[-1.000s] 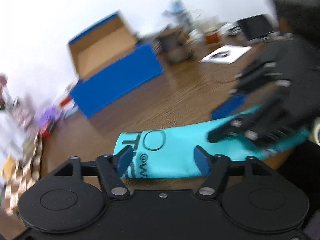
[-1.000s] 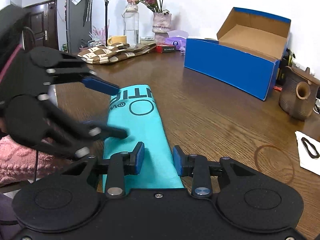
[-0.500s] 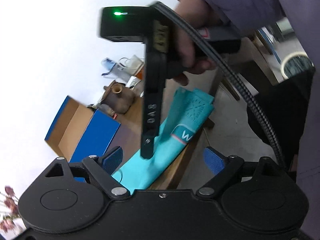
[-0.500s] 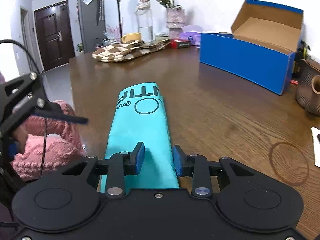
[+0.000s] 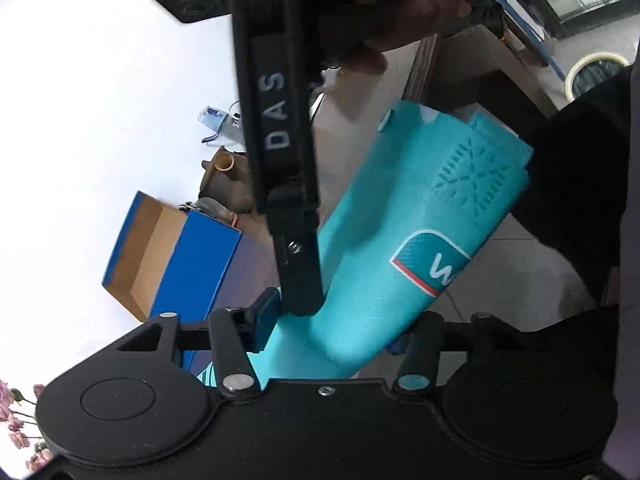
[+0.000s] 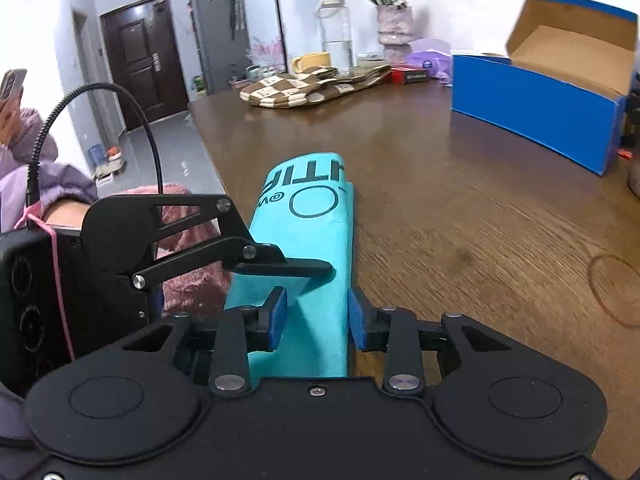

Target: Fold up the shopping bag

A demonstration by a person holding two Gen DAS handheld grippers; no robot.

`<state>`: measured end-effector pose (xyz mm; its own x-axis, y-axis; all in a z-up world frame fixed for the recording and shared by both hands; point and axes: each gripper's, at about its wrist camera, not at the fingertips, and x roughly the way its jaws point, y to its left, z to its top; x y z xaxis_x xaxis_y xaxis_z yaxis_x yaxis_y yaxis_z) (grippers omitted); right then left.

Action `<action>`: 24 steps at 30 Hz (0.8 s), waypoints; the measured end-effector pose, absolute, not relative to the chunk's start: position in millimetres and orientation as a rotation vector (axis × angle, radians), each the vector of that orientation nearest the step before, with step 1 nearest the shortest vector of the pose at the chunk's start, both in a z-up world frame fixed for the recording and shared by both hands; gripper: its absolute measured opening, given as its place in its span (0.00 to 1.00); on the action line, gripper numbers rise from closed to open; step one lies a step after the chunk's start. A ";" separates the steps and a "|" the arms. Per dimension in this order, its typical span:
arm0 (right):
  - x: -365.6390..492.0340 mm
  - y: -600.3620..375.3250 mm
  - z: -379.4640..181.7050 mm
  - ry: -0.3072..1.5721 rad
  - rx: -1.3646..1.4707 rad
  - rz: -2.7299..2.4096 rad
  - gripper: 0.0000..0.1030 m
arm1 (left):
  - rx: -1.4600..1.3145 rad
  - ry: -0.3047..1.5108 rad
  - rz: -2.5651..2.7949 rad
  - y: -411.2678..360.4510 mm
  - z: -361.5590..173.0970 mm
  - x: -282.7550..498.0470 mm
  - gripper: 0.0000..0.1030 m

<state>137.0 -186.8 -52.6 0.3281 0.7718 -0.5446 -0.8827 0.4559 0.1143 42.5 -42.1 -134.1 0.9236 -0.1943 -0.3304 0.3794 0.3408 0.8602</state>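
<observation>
Left tool [image 5: 332, 326] has swung round in the last second: a second ago it faced across the bench at the bag's printed end, now it sits at the near end, rolled on its side, beside my right tool. Its fingers stand apart with the turquoise shopping bag [image 6: 316, 248] passing between them; one blue pad [image 5: 266, 318] is clear, the other mostly hidden behind cloth. Not closed on anything that I can see.

Right tool [image 6: 317, 318] has not shifted. Fingers part-spread either side of the bag strip; whether they pinch the cloth, I cannot tell.

The bag lies as a long folded strip on the bench [image 6: 460, 208], running straight ahead of my right tool, its near end draped off the edge toward me. My read: both tools now meet at that end, set to lift it over for the next fold.

Count: one bag, two tools, one open blue carton [image 6: 552, 92] far right, one checked cloth [image 6: 296, 88] ahead, two glass vases [image 6: 336, 36].
</observation>
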 end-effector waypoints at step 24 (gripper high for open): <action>70.2 -162.7 -74.2 -0.299 -1.467 0.418 0.74 | 1.225 0.110 -0.078 -83.9 -78.5 149.9 0.13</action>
<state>70.2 -162.7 -74.2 0.8926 0.4472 -0.0571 -0.0899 0.0525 -0.9946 149.9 -83.9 -78.5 0.9920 -0.0002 -0.1265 0.1192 0.3376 0.9337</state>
